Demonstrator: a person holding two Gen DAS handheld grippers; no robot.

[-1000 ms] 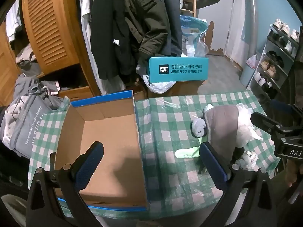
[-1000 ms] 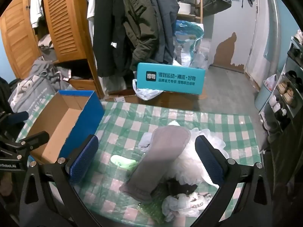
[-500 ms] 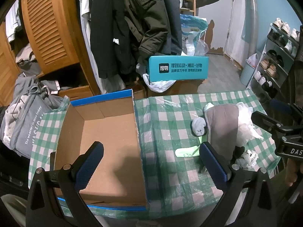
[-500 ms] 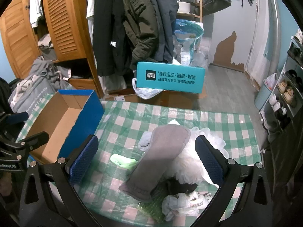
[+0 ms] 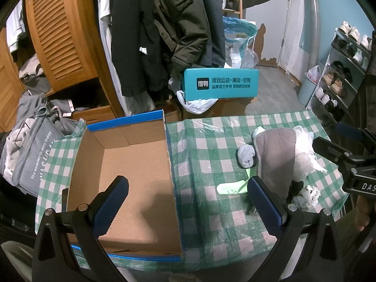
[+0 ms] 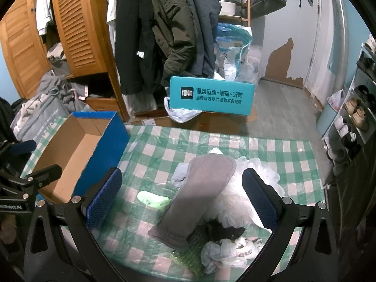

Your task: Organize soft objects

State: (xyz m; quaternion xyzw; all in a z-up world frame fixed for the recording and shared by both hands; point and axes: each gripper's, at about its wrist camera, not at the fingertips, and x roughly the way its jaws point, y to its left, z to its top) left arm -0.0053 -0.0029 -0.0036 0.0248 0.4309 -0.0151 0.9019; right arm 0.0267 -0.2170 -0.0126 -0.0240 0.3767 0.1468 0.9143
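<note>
- Grey cloth [image 6: 199, 195] lies dead ahead of my right tool [image 6: 182, 195], long axis near-left to far-right.
- Right tool nearer; both tools gape, empty.
- Box [image 5: 131, 176] sits left, under left tool [image 5: 188, 202].

One cardboard box [image 5: 131, 171], one teal box [image 6: 211, 95], two hand-held grippers [image 6: 182, 197].

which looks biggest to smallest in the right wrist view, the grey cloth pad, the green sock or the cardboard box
1. cardboard box
2. grey cloth pad
3. green sock

The pad and the sock lie side by side, so their order is safe.
</note>
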